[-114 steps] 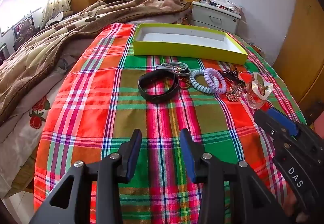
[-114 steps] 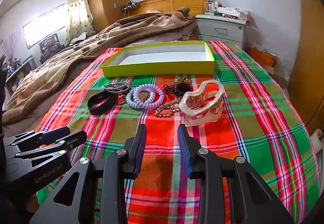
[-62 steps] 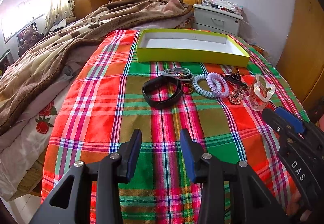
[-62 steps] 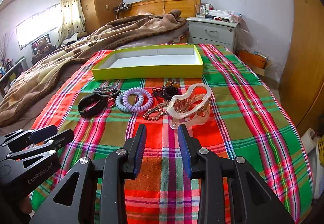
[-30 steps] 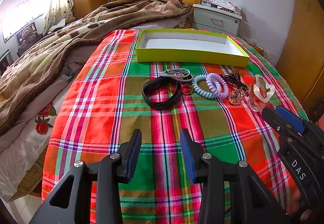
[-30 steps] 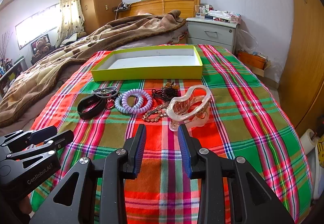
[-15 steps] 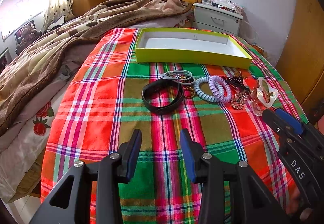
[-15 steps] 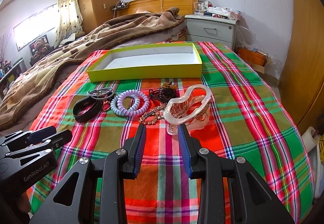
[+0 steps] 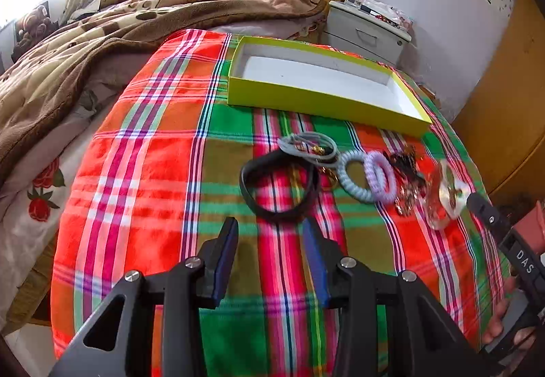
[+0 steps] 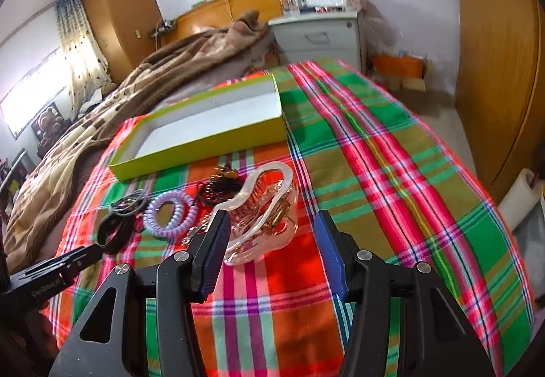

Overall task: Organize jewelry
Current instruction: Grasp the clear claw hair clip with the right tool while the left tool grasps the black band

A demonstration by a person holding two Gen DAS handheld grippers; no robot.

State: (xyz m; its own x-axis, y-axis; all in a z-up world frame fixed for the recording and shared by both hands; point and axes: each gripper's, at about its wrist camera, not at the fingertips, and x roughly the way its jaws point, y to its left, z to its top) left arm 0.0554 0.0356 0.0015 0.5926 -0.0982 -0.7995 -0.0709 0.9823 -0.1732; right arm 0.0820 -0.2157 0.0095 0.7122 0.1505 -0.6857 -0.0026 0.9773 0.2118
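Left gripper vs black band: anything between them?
Nothing. In the left wrist view only bare plaid cloth lies between the open left gripper and the black band, which lies just ahead of its fingertips.

My left black plastic two-finger gripper has triangular cut-out arms, silver screws and dark blue pads. My right black gripper matches it; white lettering on its side seems to read "DAS". A pinkish sleeve cuff, blurred, shows there.
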